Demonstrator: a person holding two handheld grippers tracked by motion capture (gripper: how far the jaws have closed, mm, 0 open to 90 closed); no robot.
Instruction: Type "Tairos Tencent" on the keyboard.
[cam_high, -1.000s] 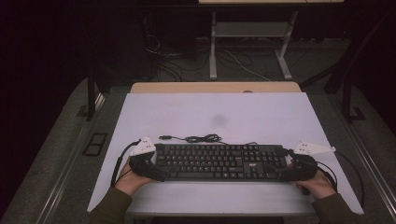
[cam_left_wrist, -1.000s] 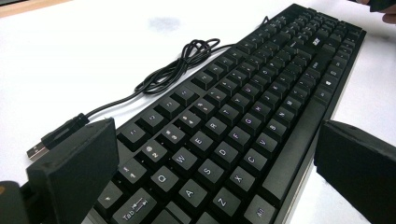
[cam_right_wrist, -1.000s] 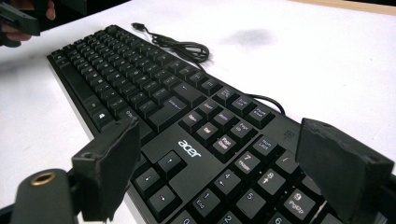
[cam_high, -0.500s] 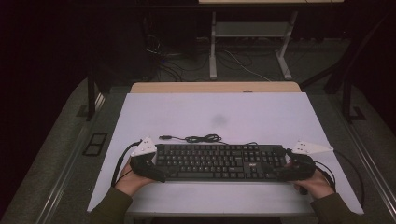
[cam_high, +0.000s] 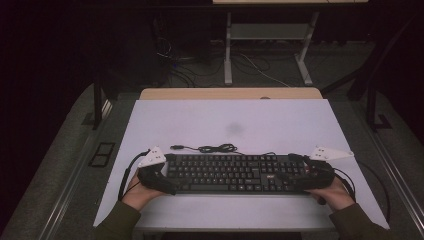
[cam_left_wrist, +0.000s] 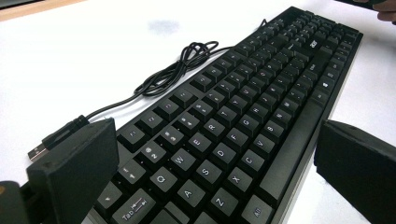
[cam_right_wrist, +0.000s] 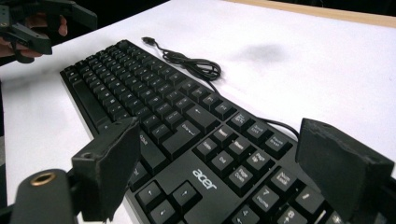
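Item: long black plastic keyboard (cam_high: 235, 173), at 6 o'clock on the white table (cam_high: 280, 125). Left gripper (cam_high: 159, 176) at its 9 o'clock end, right gripper (cam_high: 307, 176) at 3 o'clock; jaws apart, straddling the ends. Risk: uneven closing could tilt the keyboard; the coiled black cable (cam_high: 212, 148) at 12 o'clock could be dragged.

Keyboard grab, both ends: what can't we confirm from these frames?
- Jaw contact: in both gripper views the jaws straddle the keyboard ends, but the bottom edge cuts off any contact.
- High view: left hand-held gripper and right hand-held gripper too dark to read jaw gaps.
- Cable: its keyboard-end joint is hidden behind the keys.
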